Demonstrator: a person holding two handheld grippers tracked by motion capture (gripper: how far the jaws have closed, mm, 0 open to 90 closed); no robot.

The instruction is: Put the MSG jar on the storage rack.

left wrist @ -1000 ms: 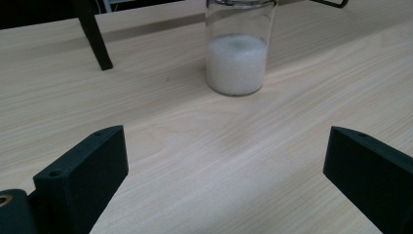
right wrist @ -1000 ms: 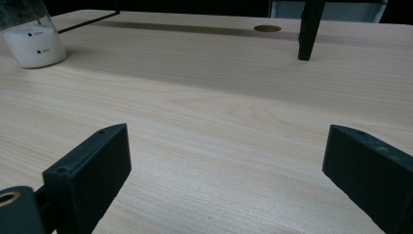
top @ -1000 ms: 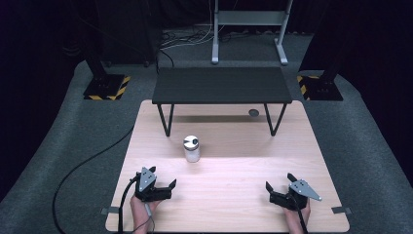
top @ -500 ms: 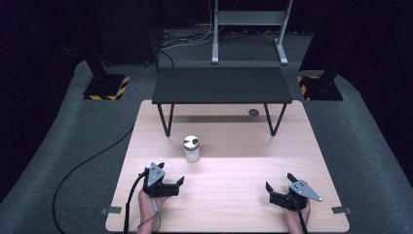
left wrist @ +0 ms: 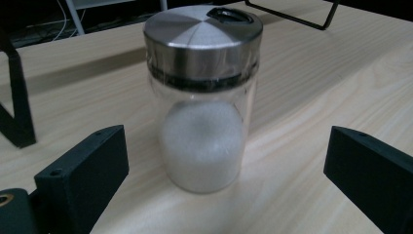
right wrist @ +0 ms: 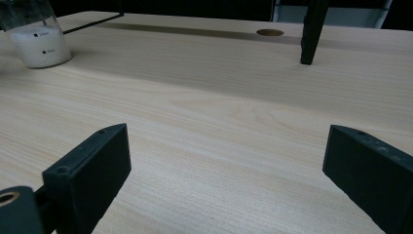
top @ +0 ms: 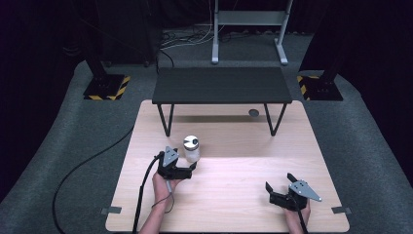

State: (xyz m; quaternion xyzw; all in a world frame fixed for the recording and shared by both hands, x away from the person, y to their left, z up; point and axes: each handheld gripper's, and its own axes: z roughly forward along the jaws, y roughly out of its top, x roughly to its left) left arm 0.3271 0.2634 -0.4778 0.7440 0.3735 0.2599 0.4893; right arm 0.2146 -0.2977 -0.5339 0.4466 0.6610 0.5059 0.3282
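Jar (left wrist: pixel 202 92) of white powder stands mid-frame between my left claw's (top: pixel 184 170) spread jaws, untouched. My right claw (top: pixel 278 187) gapes empty, lower right on the counter (top: pixel 234 146).

Dim dark surround; tabletop (top: pixel 234 185) evenly lit; soft shadow under black shelf (top: pixel 221 85); close jar (left wrist: pixel 202 92) slightly blurred.

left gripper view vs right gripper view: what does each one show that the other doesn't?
Left gripper view alone: the jar's steel lid with its dark opening, and the whole jar upright between the wide-apart jaws of the left gripper, untouched.
Right gripper view alone: the round hole in the table, the shelf leg, and bare wood between the jaws of the right gripper.
Both: the white powder in the jar, the wooden table.
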